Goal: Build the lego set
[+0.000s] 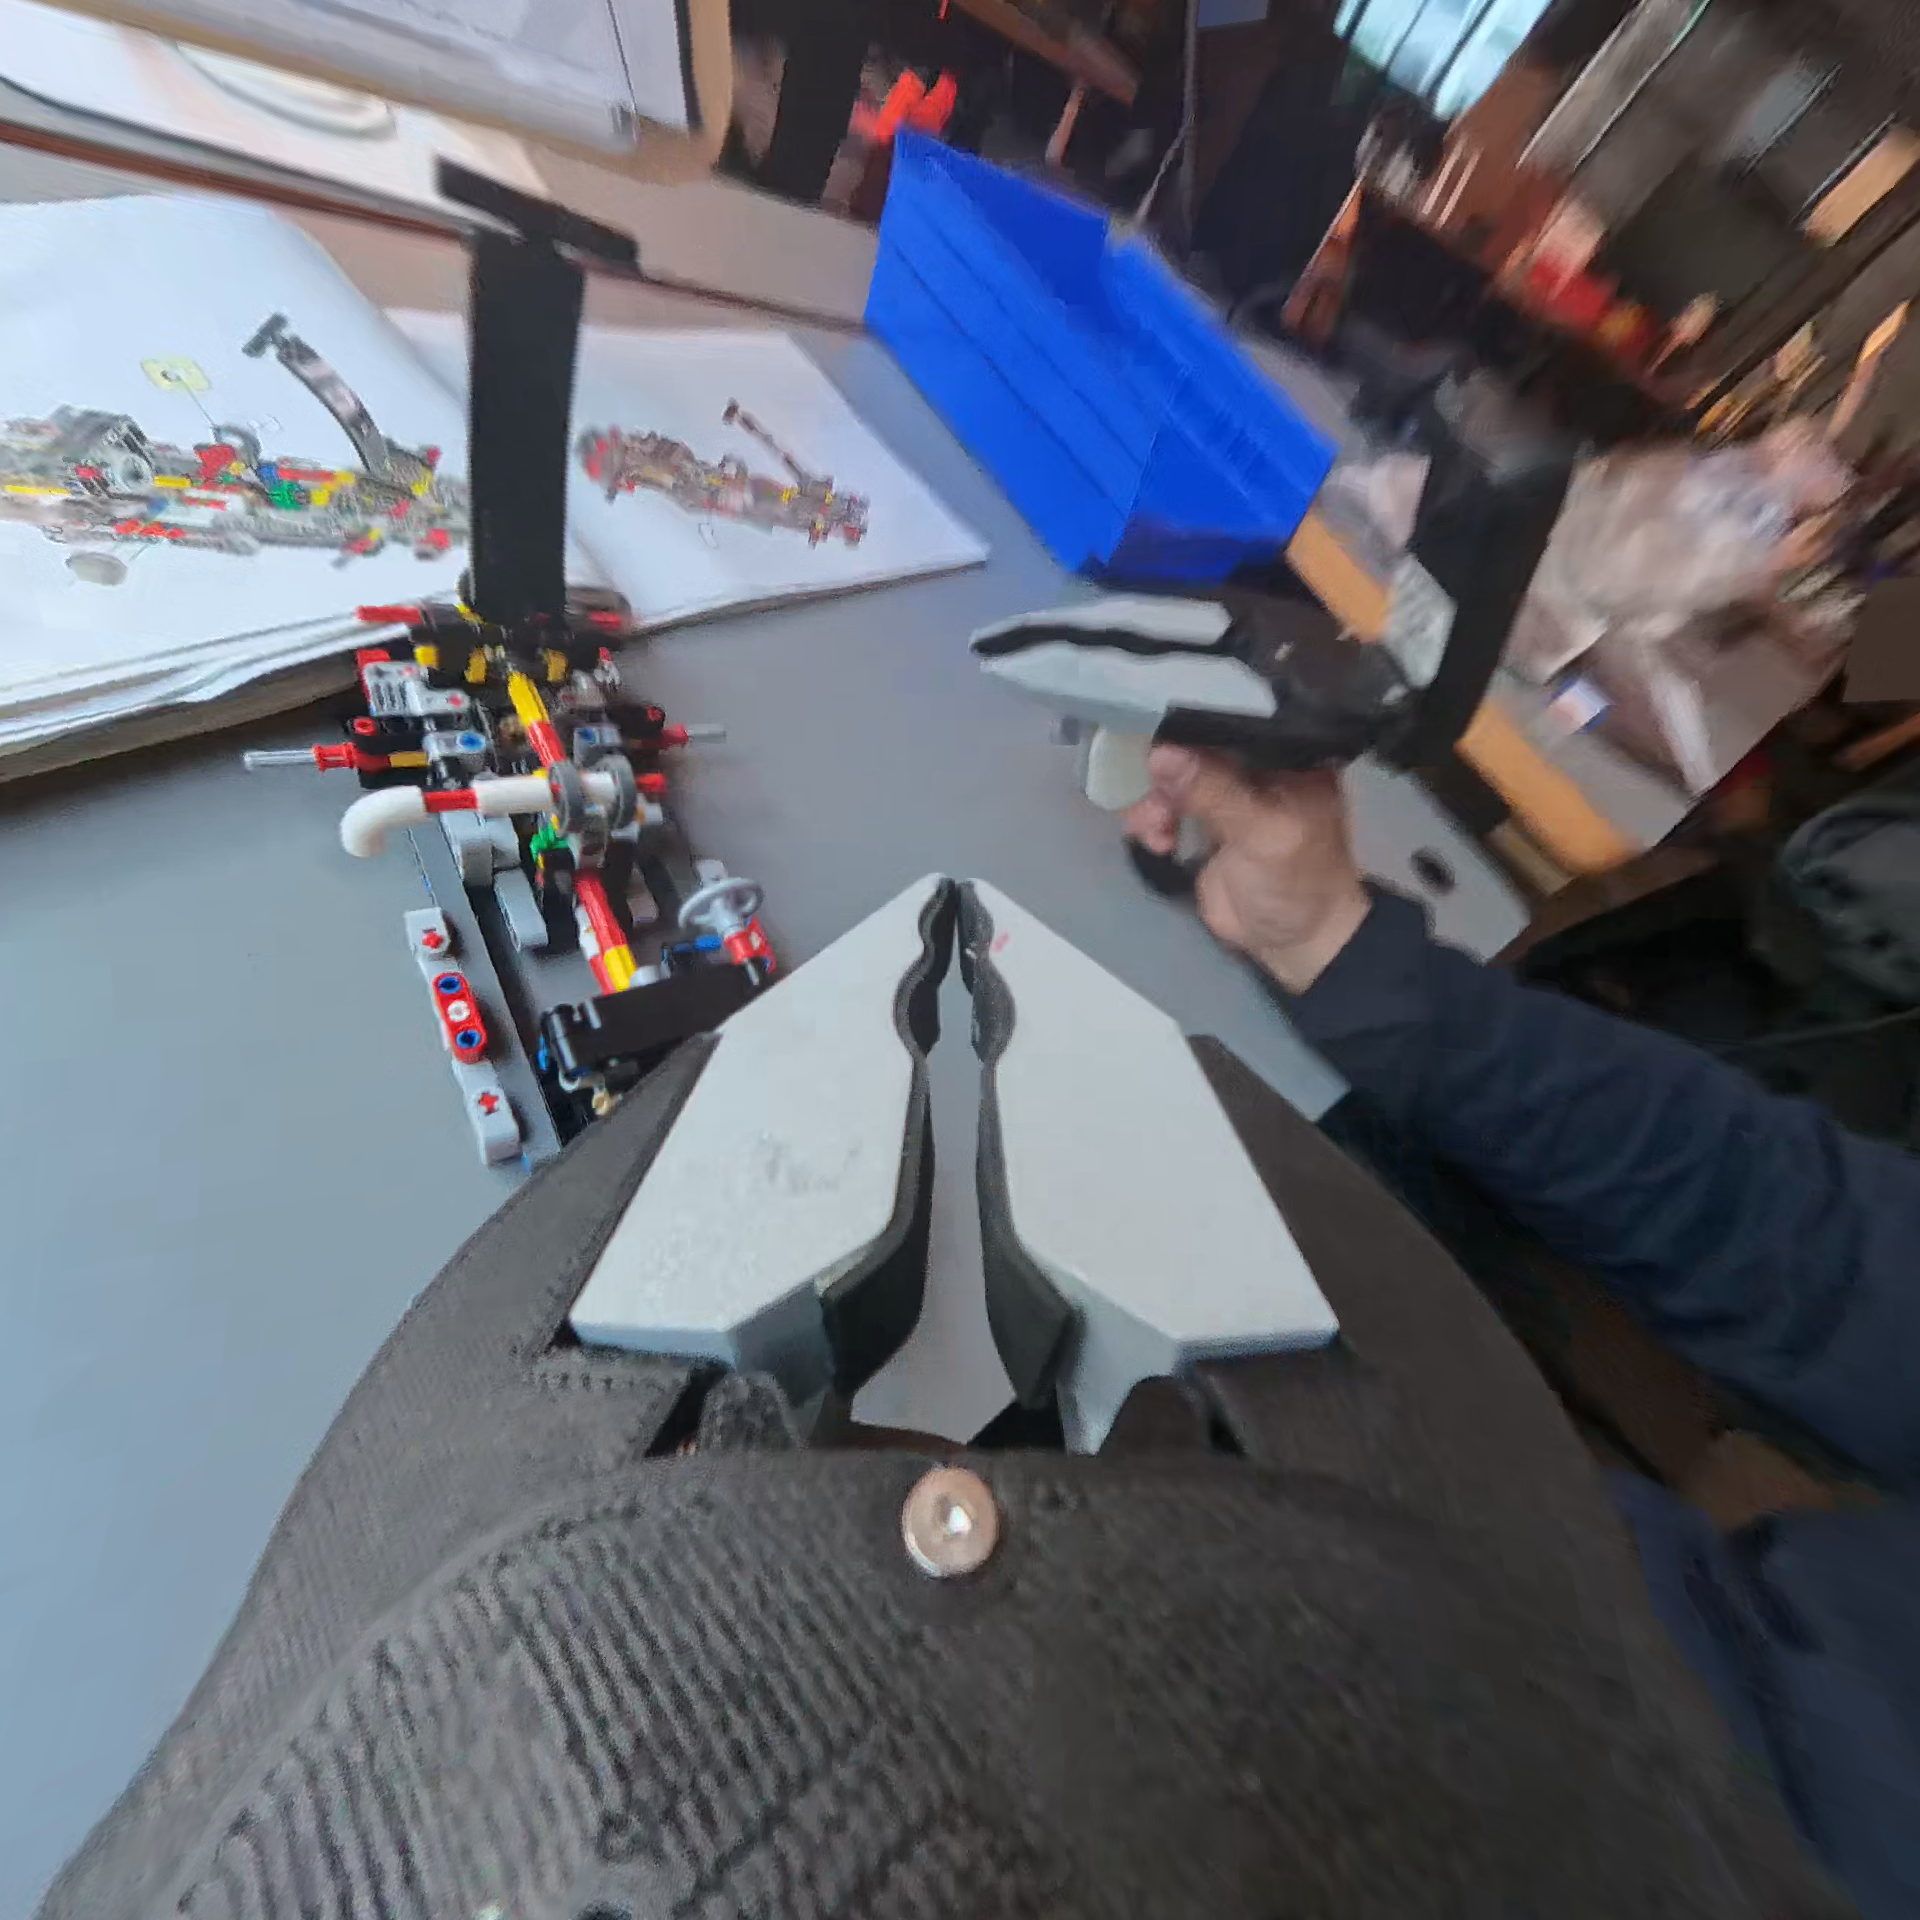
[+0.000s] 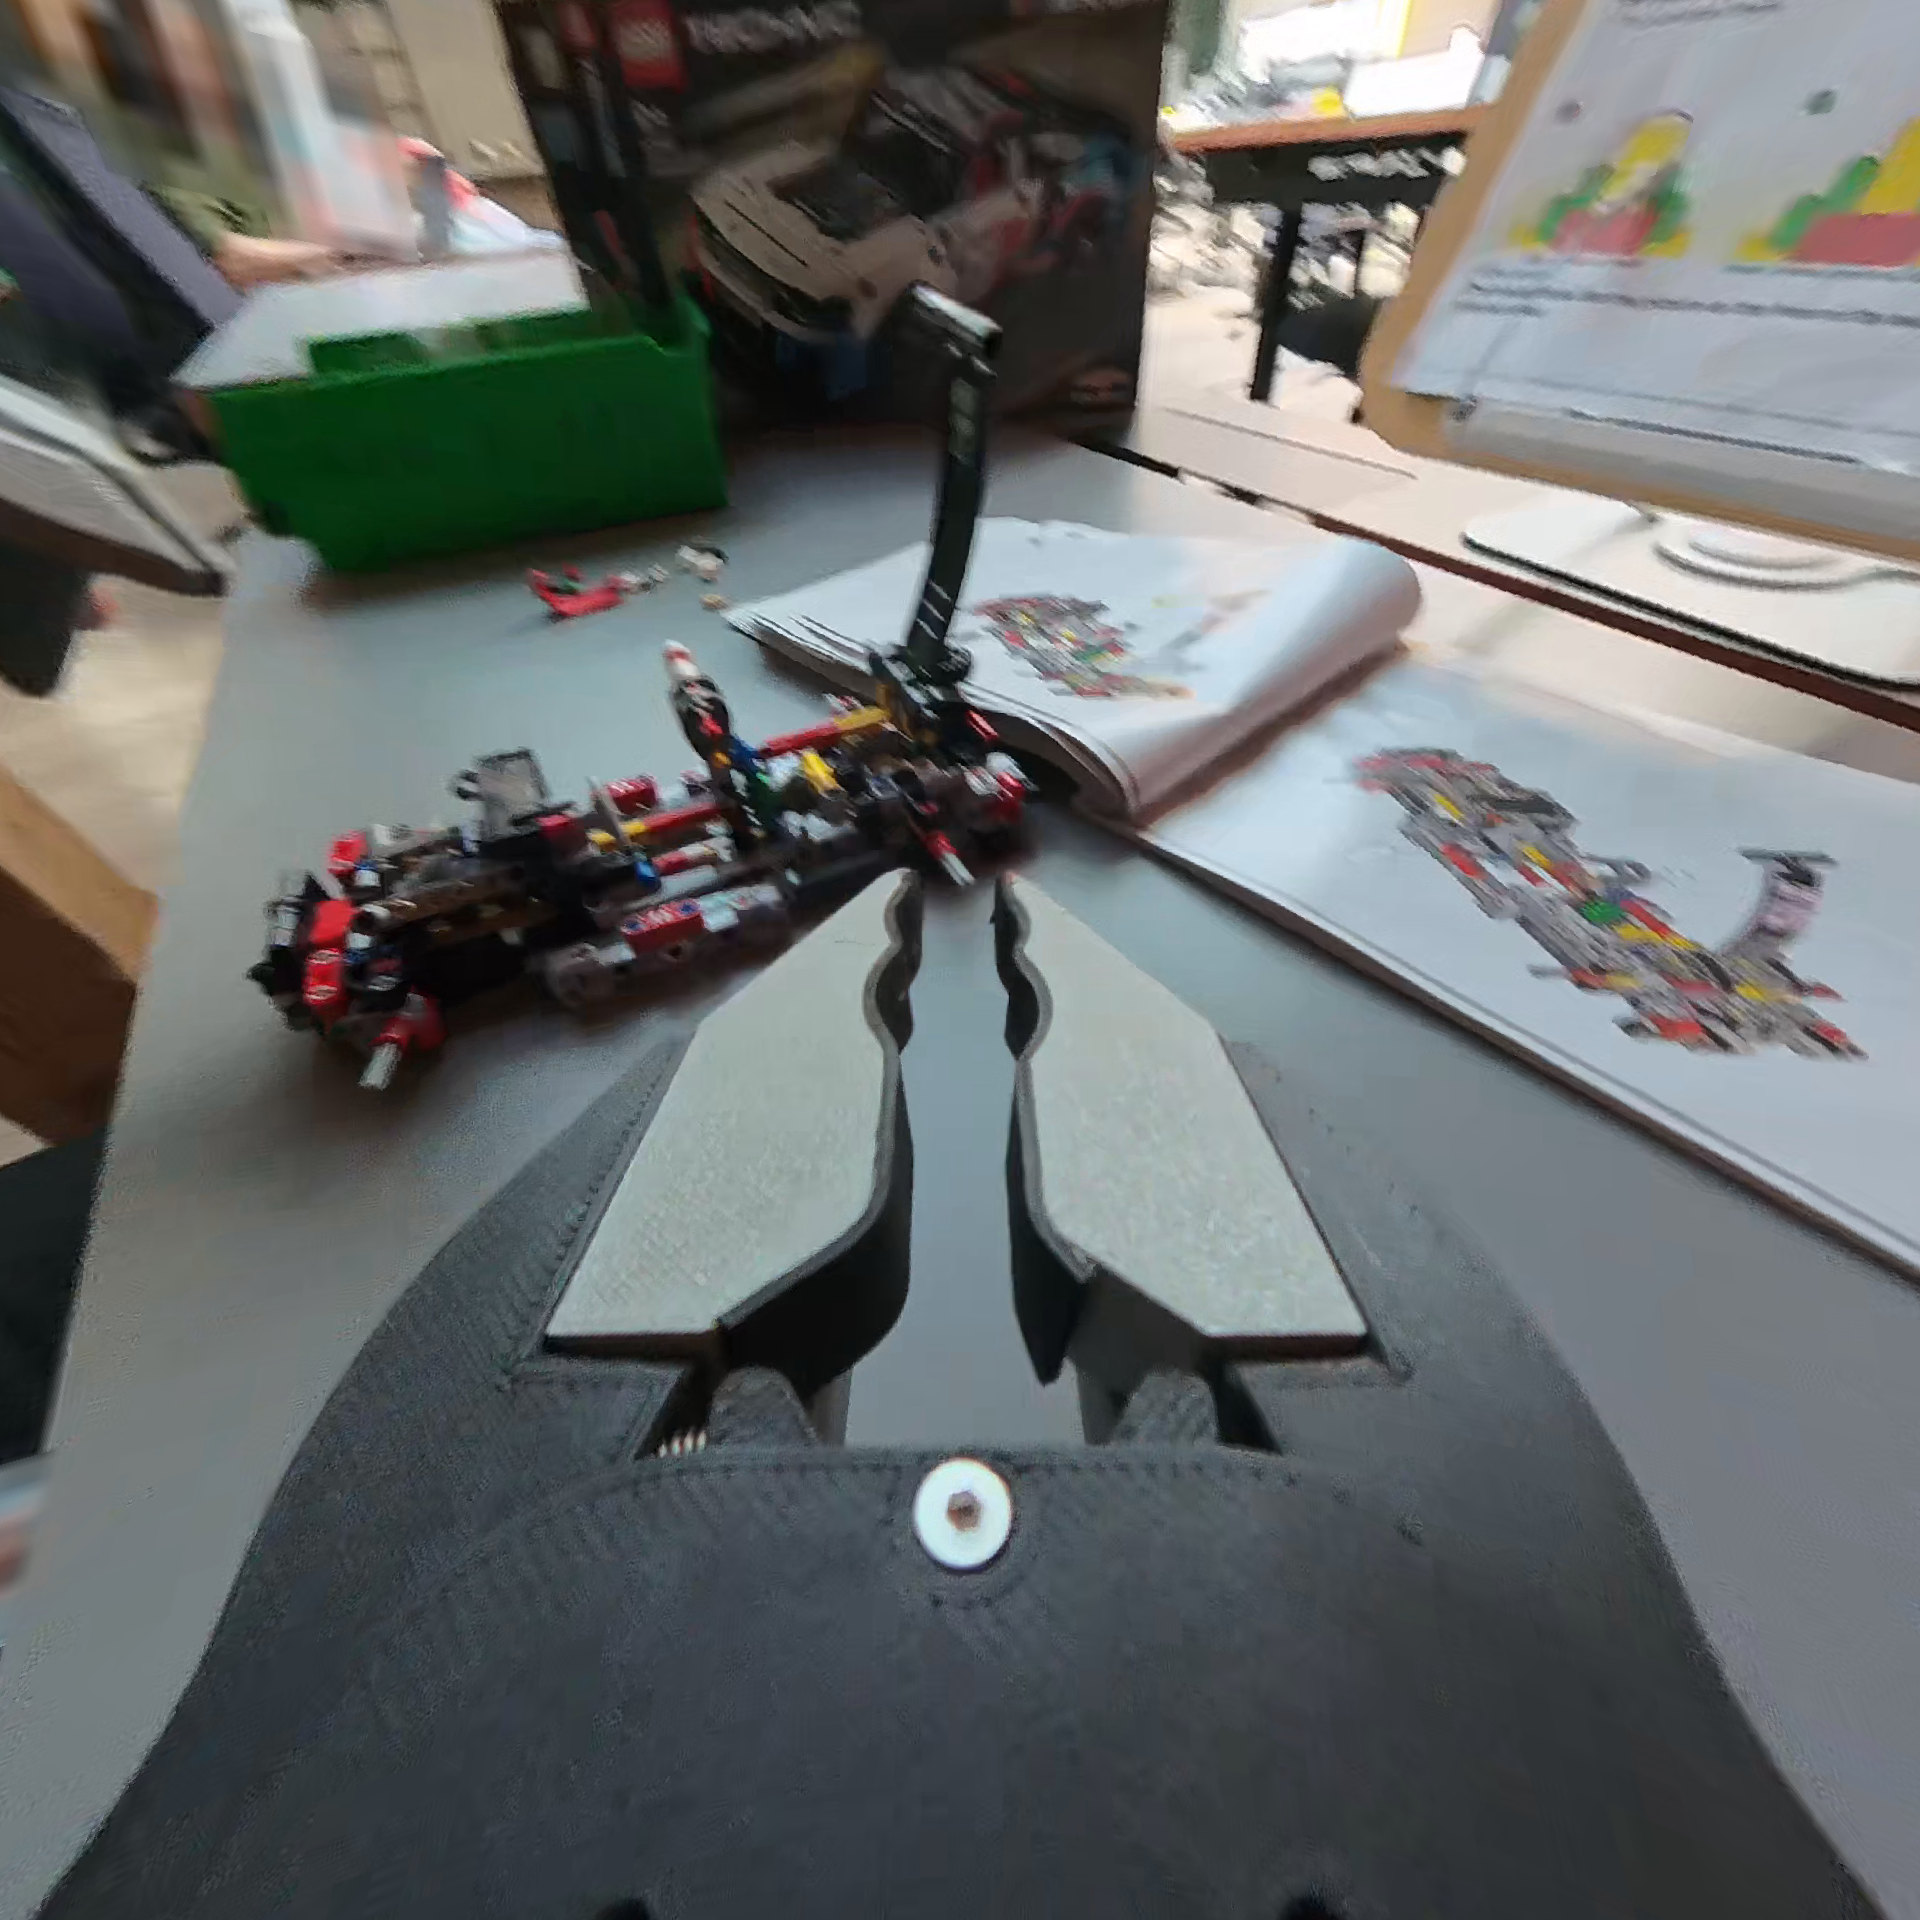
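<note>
The partly built lego model [image 1: 540,810], black with red, yellow and grey parts and a tall black beam [image 1: 520,436], lies on the grey table [image 1: 852,675] ahead and to the left of my left gripper [image 1: 954,888]. The left gripper's fingertips are pressed together with nothing between them. In the right wrist view the model [image 2: 644,842] lies just beyond and left of my right gripper [image 2: 956,894]. Its fingers stand slightly apart with only bare table showing between them. The right gripper also shows in the left wrist view [image 1: 997,649], held by a hand above the table.
An open instruction book [image 1: 208,436] lies behind the model and also shows in the right wrist view [image 2: 1455,935]. A blue bin [image 1: 1081,364] stands at the back right. A green bin [image 2: 468,447], the set's box [image 2: 883,187] and a few loose pieces [image 2: 613,582] are behind. Some 15 cm of space lies between my two pairs of fingers. My right tips are roughly 25 cm from the open instruction book [image 1: 208,436]. Seen from the right wrist view [image 2: 1117,625] as well.
</note>
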Demonstrator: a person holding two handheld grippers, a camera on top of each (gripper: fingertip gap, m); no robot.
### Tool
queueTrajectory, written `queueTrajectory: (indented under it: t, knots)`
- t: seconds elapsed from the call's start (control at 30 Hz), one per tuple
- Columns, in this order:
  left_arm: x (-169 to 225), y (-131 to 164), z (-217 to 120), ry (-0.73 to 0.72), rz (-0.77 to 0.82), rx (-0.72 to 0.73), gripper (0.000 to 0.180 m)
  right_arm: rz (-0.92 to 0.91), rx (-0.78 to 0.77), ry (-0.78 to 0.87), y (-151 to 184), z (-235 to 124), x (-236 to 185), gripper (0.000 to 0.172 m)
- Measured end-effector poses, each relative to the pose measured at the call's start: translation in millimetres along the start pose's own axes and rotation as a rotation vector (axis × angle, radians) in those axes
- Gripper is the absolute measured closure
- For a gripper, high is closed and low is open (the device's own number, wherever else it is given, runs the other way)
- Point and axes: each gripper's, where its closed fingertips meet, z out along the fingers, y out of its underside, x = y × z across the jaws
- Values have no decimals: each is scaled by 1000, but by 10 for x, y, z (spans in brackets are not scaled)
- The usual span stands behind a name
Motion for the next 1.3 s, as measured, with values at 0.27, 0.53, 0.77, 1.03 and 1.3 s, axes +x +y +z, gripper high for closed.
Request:
queueTrajectory:
  t: [0.27, 0.53, 0.77, 1.03, 1.3]
  knots:
    - [521, 286, 571, 35, 116, -181, 128, 5, -201, 188, 352, -349, -10, 161]
    - [843, 357, 1206, 77, 338, -70, 136, 28, -157, 182, 298, -803, -74, 147]
    - [705, 544, 1364, 25, 340, -159, 116, -127, 26, -419, -229, -1118, -1184, 137]
    - [703, 776, 1405, 79, 227, -288, 111, -372, -291, -396, 175, -805, -1287, 128]
    - [611, 915, 1409, 163, 80, -372, 50, -546, -303, -391, 208, -728, -1294, 144]
